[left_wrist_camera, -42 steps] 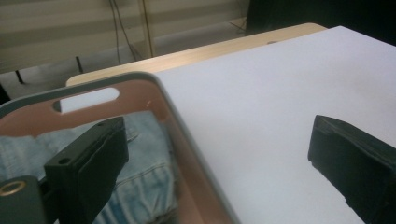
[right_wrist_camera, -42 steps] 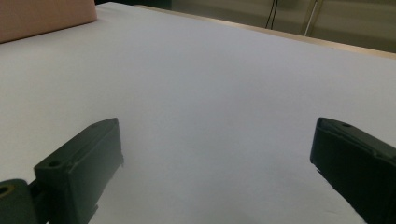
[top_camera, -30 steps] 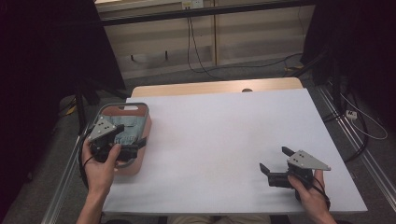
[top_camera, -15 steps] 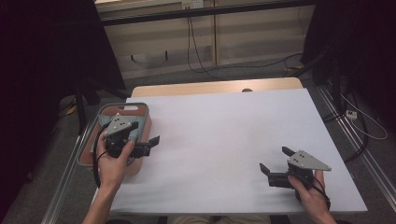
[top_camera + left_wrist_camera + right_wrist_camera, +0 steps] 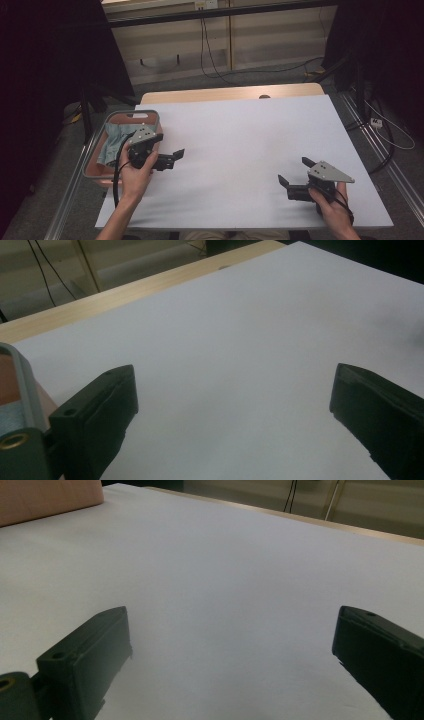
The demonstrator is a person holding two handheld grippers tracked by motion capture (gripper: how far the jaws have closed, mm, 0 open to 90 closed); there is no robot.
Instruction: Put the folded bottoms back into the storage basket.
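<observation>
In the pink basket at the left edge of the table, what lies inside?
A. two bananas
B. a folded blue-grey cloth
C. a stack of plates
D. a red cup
B: in the high view a blue-grey cloth lies inside the pink basket, beside the open left gripper.

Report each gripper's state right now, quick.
Left gripper: open, holding nothing, beside the pink plastic basket with the blue-grey cloth.
Right gripper: open, holding nothing, over the white table.
</observation>
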